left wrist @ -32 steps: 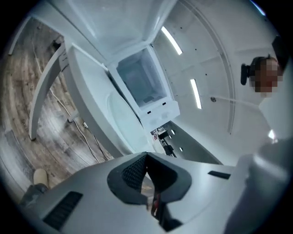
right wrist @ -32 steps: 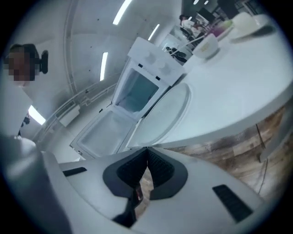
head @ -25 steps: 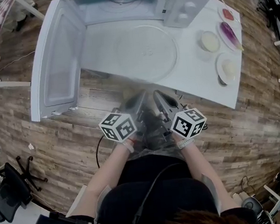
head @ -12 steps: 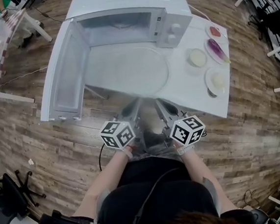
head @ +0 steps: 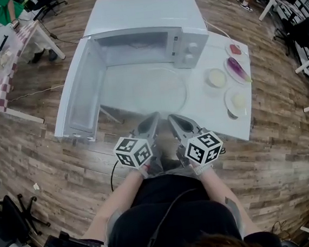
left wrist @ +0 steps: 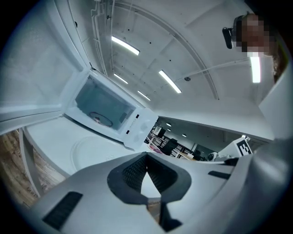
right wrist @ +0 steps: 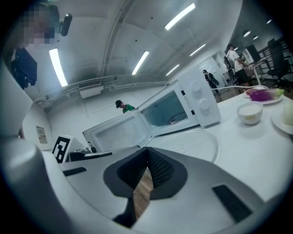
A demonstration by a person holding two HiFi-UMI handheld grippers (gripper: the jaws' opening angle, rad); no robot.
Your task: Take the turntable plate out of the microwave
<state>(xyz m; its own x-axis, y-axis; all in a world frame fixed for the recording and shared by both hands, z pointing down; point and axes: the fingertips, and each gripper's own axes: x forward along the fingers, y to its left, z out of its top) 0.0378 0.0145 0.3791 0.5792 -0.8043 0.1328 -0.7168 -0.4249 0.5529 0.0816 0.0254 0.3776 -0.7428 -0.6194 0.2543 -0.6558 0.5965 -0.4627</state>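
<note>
**Plate on the counter, both tools shut and empty**

The glass plate (head: 143, 89) lay flat on the white counter (head: 211, 117), just in front of the microwave (head: 144, 15). The microwave's door (head: 81, 94) stood swung wide to the left. Neither tool touched the plate, and it lay where it had a second before.

The left tool (head: 155, 115) and the right tool (head: 171, 117) were side by side at the counter's near edge. Both pointed toward the plate and stopped short of it. In each gripper view the jaws met at their tips with nothing held. Only a sliver of wood floor (head: 287, 151) or counter showed through the gap behind the pads.

A second earlier the tool tips had been blurred and sat just below the counter's edge in the head view. At this moment they were sharp and reached that edge. The two marker cubes (head: 132, 151) sat lower in the frame and showed slightly different faces.

The head view also took in more than before. The microwave looked smaller and its whole top showed, as did more of the floor around the counter.

To the right of the microwave, a bowl (head: 216, 78) and three small dishes (head: 236, 101) kept their places along the counter's right side.
</note>
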